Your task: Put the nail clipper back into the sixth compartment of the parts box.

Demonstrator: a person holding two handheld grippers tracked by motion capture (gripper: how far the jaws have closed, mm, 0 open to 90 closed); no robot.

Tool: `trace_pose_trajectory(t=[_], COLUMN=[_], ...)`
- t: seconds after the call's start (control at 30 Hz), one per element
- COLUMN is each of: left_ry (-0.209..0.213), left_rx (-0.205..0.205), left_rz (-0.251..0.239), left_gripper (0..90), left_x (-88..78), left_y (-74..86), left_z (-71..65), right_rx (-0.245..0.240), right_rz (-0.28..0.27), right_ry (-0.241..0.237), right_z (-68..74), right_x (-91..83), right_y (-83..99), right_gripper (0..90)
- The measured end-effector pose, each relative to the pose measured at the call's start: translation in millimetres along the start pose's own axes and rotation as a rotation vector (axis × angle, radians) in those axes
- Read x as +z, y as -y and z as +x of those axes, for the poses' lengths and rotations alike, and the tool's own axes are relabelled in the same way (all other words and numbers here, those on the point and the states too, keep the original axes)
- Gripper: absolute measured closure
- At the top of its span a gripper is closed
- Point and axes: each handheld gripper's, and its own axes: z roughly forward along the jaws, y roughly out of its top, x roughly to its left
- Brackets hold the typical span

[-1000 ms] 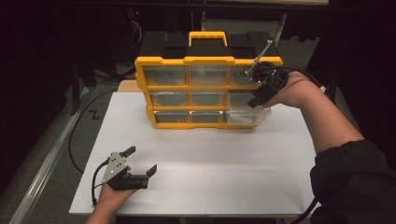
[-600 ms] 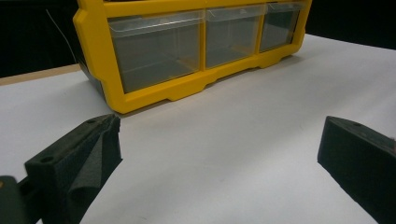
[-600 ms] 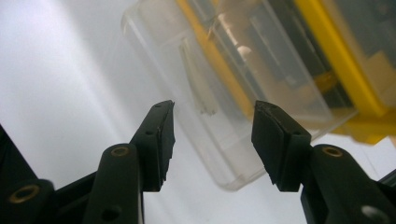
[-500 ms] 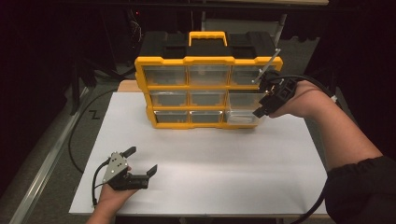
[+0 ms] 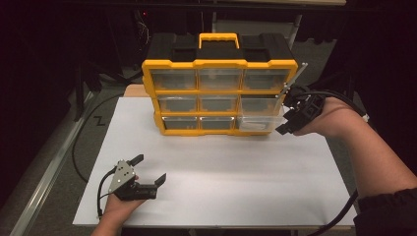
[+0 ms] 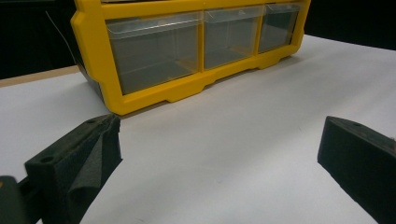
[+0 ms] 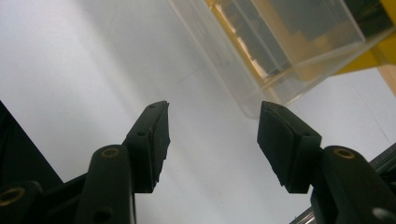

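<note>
A yellow organizer (image 5: pixel 220 64) with a black top and three rows of clear drawers stands at the back of the white board (image 5: pixel 221 172). Its bottom right drawer (image 5: pixel 258 123) sticks out a little. My right gripper (image 5: pixel 285 118) is just off the organizer's right end, beside that drawer. In the right gripper view the clear drawer (image 7: pixel 280 46) lies ahead of the jaws; the right gripper (image 7: pixel 212 121) has just been opening and nothing is between its pads. My left gripper (image 5: pixel 147 169) rests near the board's front left, open and empty, facing the organizer (image 6: pixel 159 93) across bare board; the left gripper (image 6: pixel 222 140) stands wide.
A black cable (image 5: pixel 78 142) loops on the dark surface left of the board. The person's right forearm (image 5: pixel 373 162) crosses the board's right edge. A strip of wooden tabletop (image 5: pixel 135 91) shows behind the board's left corner.
My right gripper has drawn away from the organizer's front, sliding right and nearer to the person, and its jaws stand wider. The left gripper has kept still.
</note>
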Motion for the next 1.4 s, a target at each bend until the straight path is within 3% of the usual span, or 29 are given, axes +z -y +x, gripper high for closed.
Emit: trace_pose_trajectory(t=[0.57, 1.4], left_ry=[0.006, 0.003], left_rx=[-0.004, -0.001], left_rz=[-0.004, -0.006], left_gripper=[0.4, 0.4], left_x=[0.1, 0.0], left_y=[-0.2, 0.0], left_z=[0.0, 0.1], right_rx=[0.032, 0.029], right_rz=[0.021, 0.066], right_ry=[-0.010, -0.075], right_z=[9.6, 34.5], right_x=[20.0, 86.1], right_y=[21.8, 27.8], right_gripper=[35.2, 13.4])
